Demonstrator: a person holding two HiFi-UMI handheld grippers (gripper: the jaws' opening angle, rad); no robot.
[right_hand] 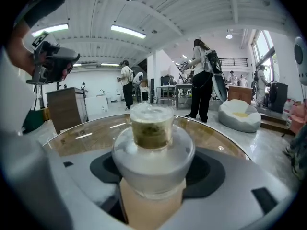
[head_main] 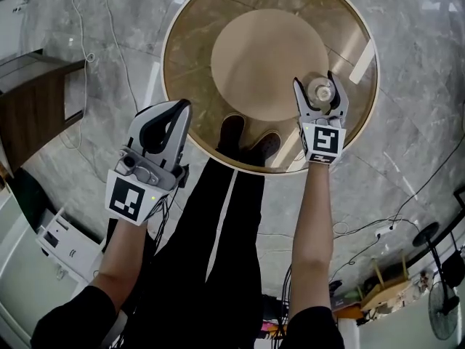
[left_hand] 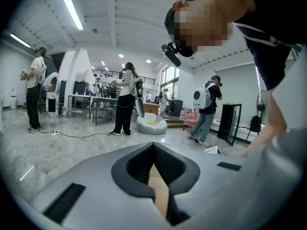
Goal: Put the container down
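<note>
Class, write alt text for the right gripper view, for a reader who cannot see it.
The right claw grips a small clear container with greenish contents, seen close up in front of a round glass-topped table. Behind, several people stand in a bright white hall.

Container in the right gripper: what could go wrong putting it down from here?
1. The container is clear and rounded, held at its wide body by the right gripper; it could slip or tilt on release.
2. The table top is glass and the gap under the container can't be judged; an early release risks a hard knock.
3. The left gripper, shut and empty, hangs at the table's rim and might bump it.
</note>
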